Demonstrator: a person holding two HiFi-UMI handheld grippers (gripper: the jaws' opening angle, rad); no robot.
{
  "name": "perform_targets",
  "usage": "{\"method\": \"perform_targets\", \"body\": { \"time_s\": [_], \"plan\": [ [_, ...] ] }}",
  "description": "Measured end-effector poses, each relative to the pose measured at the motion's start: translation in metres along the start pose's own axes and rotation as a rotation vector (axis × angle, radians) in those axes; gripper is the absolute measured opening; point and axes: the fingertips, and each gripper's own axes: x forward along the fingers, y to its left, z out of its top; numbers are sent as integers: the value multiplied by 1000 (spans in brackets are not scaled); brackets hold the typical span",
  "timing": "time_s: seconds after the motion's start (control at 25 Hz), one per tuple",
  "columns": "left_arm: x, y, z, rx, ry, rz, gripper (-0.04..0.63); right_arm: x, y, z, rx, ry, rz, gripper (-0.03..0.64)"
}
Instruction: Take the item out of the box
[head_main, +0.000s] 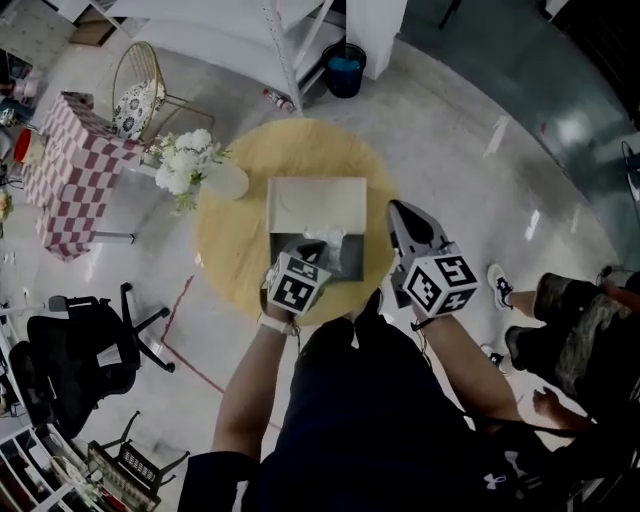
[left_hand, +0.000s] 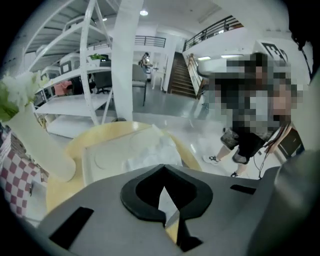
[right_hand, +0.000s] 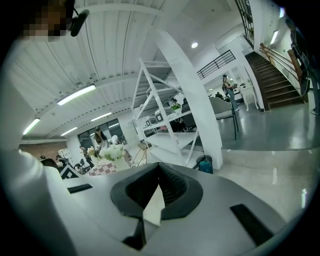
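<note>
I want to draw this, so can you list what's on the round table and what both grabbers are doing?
table: round, yellow
box: white, in the table's middle
wrapping: white, crumpled, at the box's near side
vase: white flowers, left of box
left gripper: jaws shut, over the box's near edge
right gripper: jaws shut, right of box

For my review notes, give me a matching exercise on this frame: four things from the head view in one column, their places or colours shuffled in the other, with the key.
Things
1. box
2. flowers
3. bin
4. office chair

Places
A. on the floor by the white shelf frame, at the top of the view
B. black, on the floor at lower left
C. in the middle of the round yellow table
D. in a white vase at the table's left edge

Pairs: 1-C; 2-D; 3-A; 4-B
</note>
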Motion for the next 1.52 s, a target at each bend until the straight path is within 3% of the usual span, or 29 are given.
{"method": "perform_targets", "body": {
  "time_s": [0.76,1.08,1.52],
  "plan": [
    [-128,23,133,19,-443,172,15,0,32,76,-95,-122,49,8],
    [-171,28,167,38,-569,251,15,-8,39,112,-114,-198,63,8],
    [-228,40,198,5,-778,351,15,-19,67,153,-212,-304,114,8]
  ]
}}
